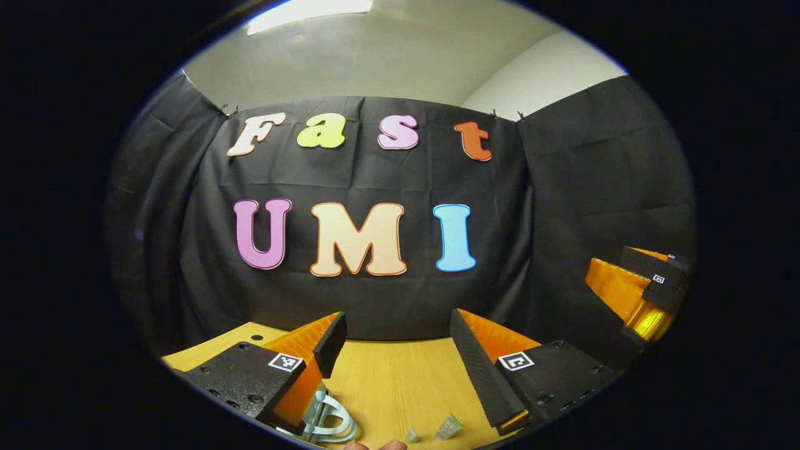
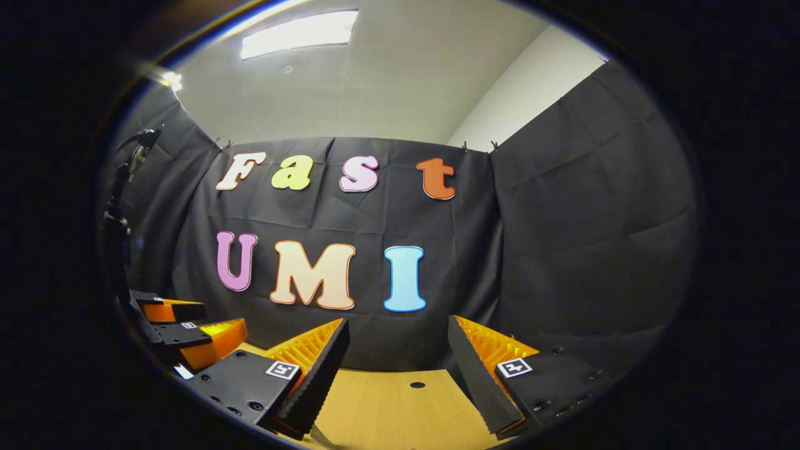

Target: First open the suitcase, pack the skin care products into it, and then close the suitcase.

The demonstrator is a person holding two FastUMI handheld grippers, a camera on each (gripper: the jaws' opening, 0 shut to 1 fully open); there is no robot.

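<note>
Aloft above a wooden table (image 1: 387, 375), both hand-held grippers face the booth's black cloth wall: the left hand-held gripper (image 1: 397, 337) gapes wide over a pale looped clip (image 1: 328, 417) and two small skin care sachets (image 1: 440, 429), while the right hand-held gripper (image 2: 397, 344) also spreads wide, gripping nothing.

The surface (image 1: 400, 381) is looking like pale wood, smooth and matt, with a fine grain running along it. The booth wall (image 1: 594, 187) is hanging as creased matt black cloth. The left tool's (image 1: 397, 353) fingers (image 1: 478, 369) are showing ribbed, matt faces, apparently plastic.
</note>
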